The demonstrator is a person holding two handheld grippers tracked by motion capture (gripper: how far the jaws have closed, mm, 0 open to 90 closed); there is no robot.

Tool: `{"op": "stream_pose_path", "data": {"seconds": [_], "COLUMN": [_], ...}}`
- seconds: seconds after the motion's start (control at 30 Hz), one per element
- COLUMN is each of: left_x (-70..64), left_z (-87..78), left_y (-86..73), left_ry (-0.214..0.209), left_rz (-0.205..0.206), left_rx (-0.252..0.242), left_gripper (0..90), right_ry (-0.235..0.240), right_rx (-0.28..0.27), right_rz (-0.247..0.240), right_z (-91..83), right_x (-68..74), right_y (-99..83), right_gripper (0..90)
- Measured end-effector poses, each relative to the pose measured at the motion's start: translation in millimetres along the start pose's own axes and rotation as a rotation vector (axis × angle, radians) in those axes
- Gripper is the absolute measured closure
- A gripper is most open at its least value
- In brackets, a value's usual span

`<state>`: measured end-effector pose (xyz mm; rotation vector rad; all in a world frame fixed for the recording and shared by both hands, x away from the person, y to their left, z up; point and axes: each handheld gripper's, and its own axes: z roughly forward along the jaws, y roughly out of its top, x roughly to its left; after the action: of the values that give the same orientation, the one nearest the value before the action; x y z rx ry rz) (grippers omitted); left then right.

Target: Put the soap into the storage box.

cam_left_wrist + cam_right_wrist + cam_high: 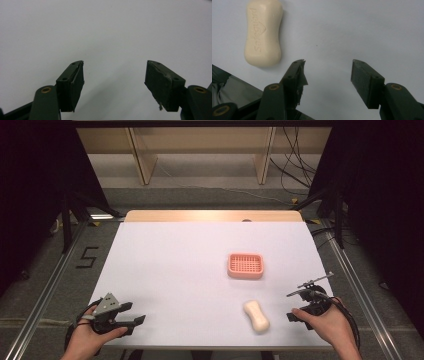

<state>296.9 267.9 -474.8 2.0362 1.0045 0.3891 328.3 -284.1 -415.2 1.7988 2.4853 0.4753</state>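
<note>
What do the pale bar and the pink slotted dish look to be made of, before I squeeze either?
Bar: looks like solid soap, cream and matte, with a brand name pressed into its top face and rounded, waisted edges. Dish: probably moulded plastic, salmon pink, smooth, with a grid of slots in its floor and a raised rim; it is too small here to be sure.

we see a cream soap bar (256, 316) lying flat on the white surface (175, 270), embossed face up, near the front edge.
</note>
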Motion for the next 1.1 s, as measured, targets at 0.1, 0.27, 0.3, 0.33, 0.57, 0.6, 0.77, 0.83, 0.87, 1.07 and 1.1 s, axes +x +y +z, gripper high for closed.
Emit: {"op": "stream_pose_path", "data": {"seconds": [0.1, 0.27, 0.3, 0.33, 0.57, 0.6, 0.77, 0.83, 0.87, 1.07, 1.1], "left_x": [0.4, 0.3, 0.2, 0.7, 0.3, 1.0, 0.5, 3.1, 3.0, 0.3, 0.3], "left_z": [-0.6, -1.7, -1.5, -1.9, -2.0, -2.4, -1.6, -1.6, -1.7, -1.3, -1.3], "left_y": [-0.2, -0.3, -0.5, -0.3, -0.1, 0.1, -0.1, 0.5, 0.4, -0.4, -0.4], "left_ry": [-0.003, -0.005, -0.007, -0.004, -0.004, -0.003, -0.005, 0.002, 0.000, -0.009, -0.009], "left_rz": [0.002, 0.008, 0.003, 0.016, 0.014, 0.023, 0.013, 0.047, 0.046, 0.000, 0.000], "left_rx": [0.005, 0.011, 0.010, 0.005, 0.011, 0.016, 0.011, 0.016, 0.019, 0.008, 0.008], "left_gripper": [31.0, 31.0, 31.0, 31.0, 31.1, 31.1, 31.1, 31.1, 31.1, 31.1, 31.1], "right_ry": [-0.017, -0.017, -0.014, -0.011, -0.004, 0.000, 0.006, 0.013, 0.011, 0.015, 0.015], "right_rx": [0.005, 0.015, 0.013, 0.029, 0.026, 0.026, 0.042, 0.045, 0.057, 0.091, 0.095], "right_rz": [-0.020, -0.034, -0.043, -0.013, -0.061, -0.065, -0.083, -0.108, -0.090, -0.116, -0.116], "right_z": [-0.7, -0.6, 0.1, -0.5, -1.1, -0.6, 4.9, 6.9, 7.0, 14.1, 15.5], "right_x": [5.9, 15.2, 18.4, 23.3, 35.6, 37.7, 46.1, 48.4, 52.1, 65.0, 67.1], "right_y": [6.5, 13.0, 14.9, 16.0, 28.7, 30.2, 37.4, 40.2, 41.2, 47.8, 48.8], "right_gripper": [44.5, 44.4, 44.4, 44.4, 43.9, 43.9, 43.9, 44.0, 44.0, 44.2, 44.2]}}
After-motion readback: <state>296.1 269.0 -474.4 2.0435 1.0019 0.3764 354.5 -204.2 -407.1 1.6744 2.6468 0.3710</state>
